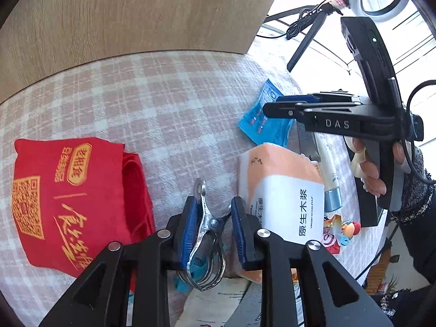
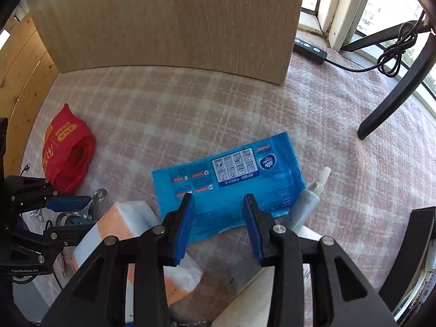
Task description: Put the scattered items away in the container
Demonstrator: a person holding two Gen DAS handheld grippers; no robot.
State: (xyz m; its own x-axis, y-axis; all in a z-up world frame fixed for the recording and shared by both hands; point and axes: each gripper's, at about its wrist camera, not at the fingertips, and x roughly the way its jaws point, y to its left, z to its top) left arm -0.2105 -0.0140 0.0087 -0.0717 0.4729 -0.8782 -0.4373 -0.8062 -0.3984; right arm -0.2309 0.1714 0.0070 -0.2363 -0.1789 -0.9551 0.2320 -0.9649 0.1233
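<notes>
Scattered items cover the pink checked cloth (image 2: 218, 103): a red bag (image 1: 73, 199) off to one side, a tissue pack (image 1: 283, 190), a blue wipes packet (image 2: 231, 179) and a small tube (image 2: 308, 201). I can't make out the container for certain in either view, so I don't know where these should go. My left gripper (image 1: 214, 231) is part-open around a metal clip (image 1: 207, 234); one pad looks close against it, the other stands clear, so I judge it unheld. My right gripper (image 2: 218, 223) hangs part-open above the wipes packet, gripping nothing. Risks as I see them: closing the left gripper off-centre could make the springy clip twist or skid out, and the slick, flat packet may slide rather than lift. With the 2 grippers working so near each other, they could also collide.
</notes>
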